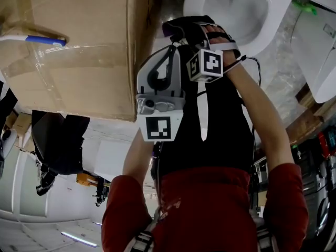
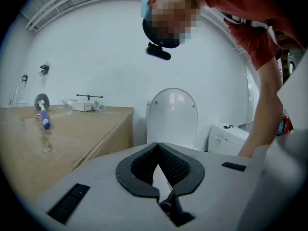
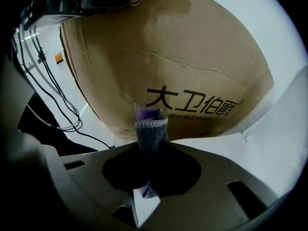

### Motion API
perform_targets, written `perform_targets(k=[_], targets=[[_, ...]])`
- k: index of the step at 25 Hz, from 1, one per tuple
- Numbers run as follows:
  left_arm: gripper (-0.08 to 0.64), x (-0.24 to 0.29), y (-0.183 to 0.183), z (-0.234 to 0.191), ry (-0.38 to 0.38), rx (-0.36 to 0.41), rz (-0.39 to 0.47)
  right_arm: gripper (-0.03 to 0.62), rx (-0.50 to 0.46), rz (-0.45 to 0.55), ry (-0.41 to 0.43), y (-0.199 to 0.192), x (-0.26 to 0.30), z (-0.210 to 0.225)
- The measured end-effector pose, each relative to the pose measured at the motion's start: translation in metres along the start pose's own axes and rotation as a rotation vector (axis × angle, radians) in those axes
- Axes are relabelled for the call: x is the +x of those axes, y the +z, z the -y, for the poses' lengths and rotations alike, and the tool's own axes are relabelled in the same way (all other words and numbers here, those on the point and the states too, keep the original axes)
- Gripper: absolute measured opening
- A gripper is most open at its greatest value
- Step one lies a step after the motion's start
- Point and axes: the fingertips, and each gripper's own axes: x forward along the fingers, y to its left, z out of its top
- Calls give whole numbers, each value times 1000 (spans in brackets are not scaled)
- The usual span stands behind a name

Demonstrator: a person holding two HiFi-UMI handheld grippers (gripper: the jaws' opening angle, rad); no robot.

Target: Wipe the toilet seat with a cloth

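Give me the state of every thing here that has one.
Left tool: shut, empty.
Right tool: shut on the cloth.
Cloth: pinched, sticking out past the jaws.
Toilet lid: raised, upright.
Cardboard box: closed, taped.
Brush: lying on the box.

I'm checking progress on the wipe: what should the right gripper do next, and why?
Probably swing the right gripper over to the toilet seat and lower it. It is shut on the cloth, but its view faces the cardboard box, so the cloth touches no seat yet.
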Motion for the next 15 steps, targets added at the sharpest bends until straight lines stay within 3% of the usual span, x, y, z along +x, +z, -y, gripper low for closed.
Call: perform_targets(k=[7,15], targets=[[14,6,-10,8,-18,14,-31,66,97,8,72,-26,-25,-56],[14,25,-26,43,-119,19,-104,66,396,-3,5,-83,-61,-72]])
